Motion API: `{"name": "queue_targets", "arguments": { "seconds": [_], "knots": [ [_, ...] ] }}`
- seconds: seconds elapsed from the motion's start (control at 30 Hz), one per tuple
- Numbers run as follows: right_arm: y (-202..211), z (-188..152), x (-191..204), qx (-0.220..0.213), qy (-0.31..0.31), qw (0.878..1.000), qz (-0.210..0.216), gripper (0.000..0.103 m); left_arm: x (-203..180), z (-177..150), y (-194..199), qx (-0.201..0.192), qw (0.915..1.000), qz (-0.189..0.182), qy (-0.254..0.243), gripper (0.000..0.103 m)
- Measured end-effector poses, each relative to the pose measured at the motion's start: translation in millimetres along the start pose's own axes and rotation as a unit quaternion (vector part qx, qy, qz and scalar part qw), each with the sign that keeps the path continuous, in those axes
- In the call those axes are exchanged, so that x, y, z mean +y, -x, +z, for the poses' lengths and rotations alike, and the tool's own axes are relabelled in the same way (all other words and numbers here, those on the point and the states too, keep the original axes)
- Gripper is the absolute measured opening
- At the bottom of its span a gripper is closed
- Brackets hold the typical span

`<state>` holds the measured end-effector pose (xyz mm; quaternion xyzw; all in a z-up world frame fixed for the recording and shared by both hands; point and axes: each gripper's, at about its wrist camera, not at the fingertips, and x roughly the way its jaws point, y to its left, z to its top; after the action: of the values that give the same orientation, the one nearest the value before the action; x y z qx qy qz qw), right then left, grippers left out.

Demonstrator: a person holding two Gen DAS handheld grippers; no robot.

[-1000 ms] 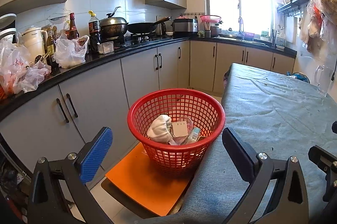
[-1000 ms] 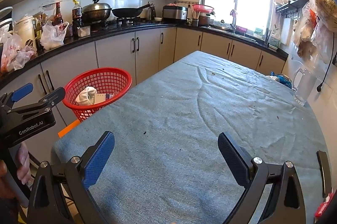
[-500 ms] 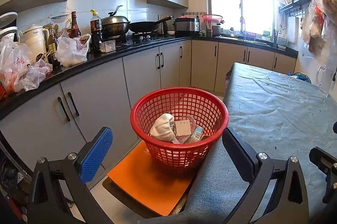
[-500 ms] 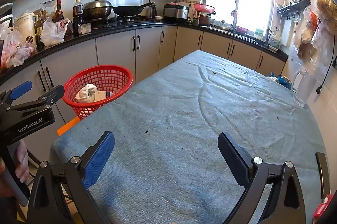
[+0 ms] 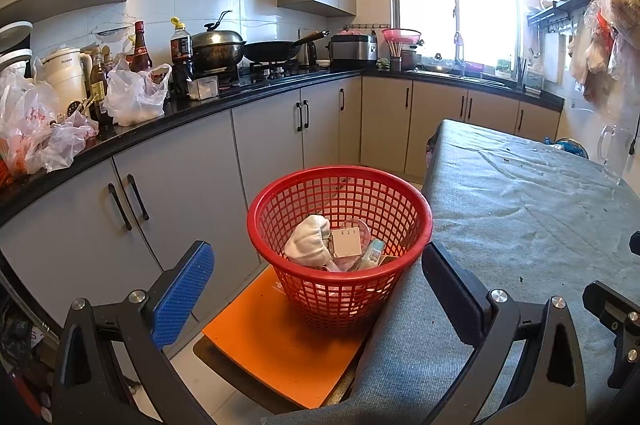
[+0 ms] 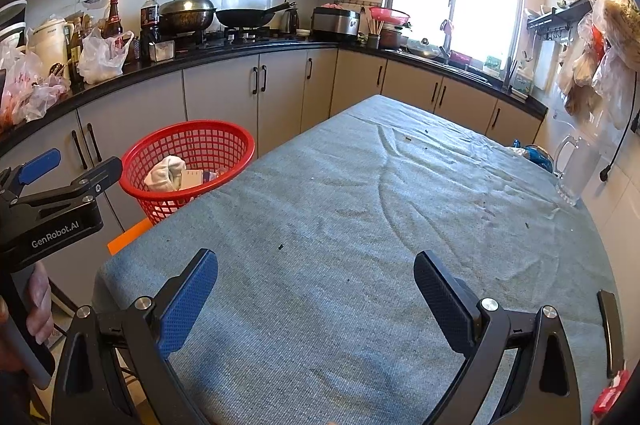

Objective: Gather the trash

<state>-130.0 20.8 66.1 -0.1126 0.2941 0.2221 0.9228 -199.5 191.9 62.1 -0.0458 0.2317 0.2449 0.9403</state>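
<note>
Our left gripper (image 5: 316, 273) has its jaws wide apart, nothing between them, held off the table's corner and aimed at the red basket (image 5: 340, 245). Our right gripper (image 6: 316, 289) is spread just as wide and empty, hovering over the near end of the table (image 6: 360, 205).

The basket sits on an orange stool seat (image 5: 280, 341) just beside the table's left edge, rim roughly level with the tabletop. Inside it: a white crumpled cloth (image 5: 310, 239), a small white card (image 5: 346, 243), a pale tube-like item (image 5: 372, 253); we can't identify the rest under them.

The table's grey-blue cloth carries only dark specks (image 6: 281, 247) and creases. At its far right edge stands a clear glass mug (image 6: 576, 171), with a blue wrapper-like thing (image 6: 538, 155) beside it; we can't say what that is. A red packet (image 6: 610, 391) shows at the near right corner.

From the right wrist view, a hand (image 6: 38, 309) grips the left tool's handle.

Behind: counter (image 5: 200, 109) with plastic bags (image 5: 136, 97), bottles, wok (image 5: 276, 51), and sink under the window.
</note>
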Motion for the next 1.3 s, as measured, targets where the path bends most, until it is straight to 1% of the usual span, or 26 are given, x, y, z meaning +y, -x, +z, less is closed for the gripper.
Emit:
{"name": "queue_targets", "arguments": {
  "seconds": [0.6,1.3],
  "knots": [
    [6,-2,4,-0.001,0.009,1.000,-0.002,0.100,3,-1,3,0.004,1.0000,-0.005,0.002,0.103],
    [11,-6,7,-0.004,0.013,1.000,-0.004,0.100,2,-3,12,-0.001,1.0000,-0.005,-0.002,0.103]
  ]
}}
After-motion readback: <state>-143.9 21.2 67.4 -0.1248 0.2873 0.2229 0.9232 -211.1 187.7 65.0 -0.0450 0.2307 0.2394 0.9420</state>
